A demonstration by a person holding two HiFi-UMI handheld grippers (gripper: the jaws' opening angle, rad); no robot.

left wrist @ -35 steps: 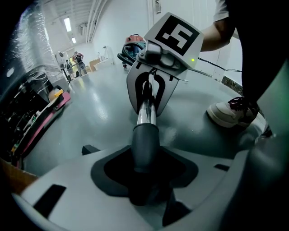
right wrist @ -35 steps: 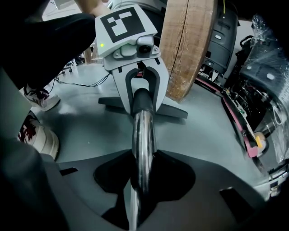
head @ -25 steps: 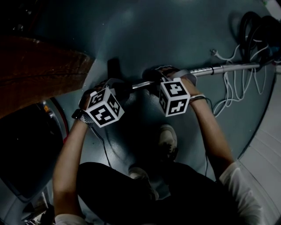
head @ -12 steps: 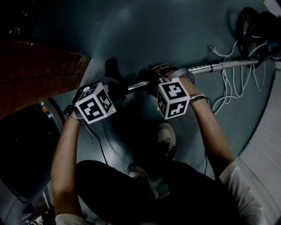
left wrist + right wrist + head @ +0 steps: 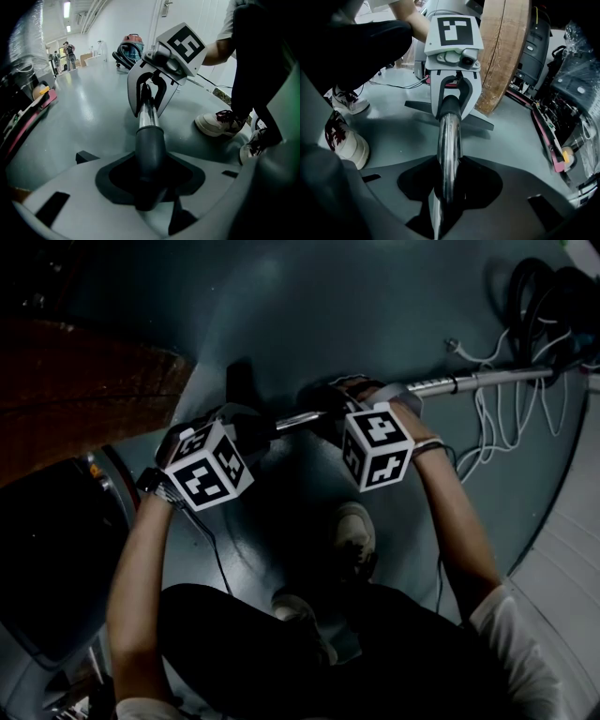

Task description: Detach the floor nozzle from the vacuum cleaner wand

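- Above the grey floor (image 5: 375,296), the wand (image 5: 487,381) lay nearly level, held across in front of the person between both grippers.
- At the left, the left gripper (image 5: 246,427) was clamped on the dark grey nozzle neck (image 5: 150,150); its own view showed the jaws part-way closed, pressing on both sides of that thick plastic tube.
- From that neck, the floor nozzle (image 5: 239,385) hung just beyond the left gripper as a flat dark shape close over the floor; the right gripper view showed it as a low dark bar (image 5: 480,121) behind the left gripper.
- Inside the neck's socket sat the shiny end of the wand, so nozzle and wand were joined.
- Near the middle, the right gripper (image 5: 352,409) held the chrome wand (image 5: 449,140), jaws narrowed onto the metal tube with the tube running straight out between them towards the left gripper (image 5: 452,93).
- Between the two grippers only a short length of bare chrome (image 5: 147,115) showed.
- Below the wand stood the person's shoes (image 5: 358,538).
- Towards the upper right, white cables (image 5: 497,427) and a black hose coil (image 5: 544,296) lay on the floor by the wand's far end.
- At the left edge stood a brown wooden panel (image 5: 84,390).
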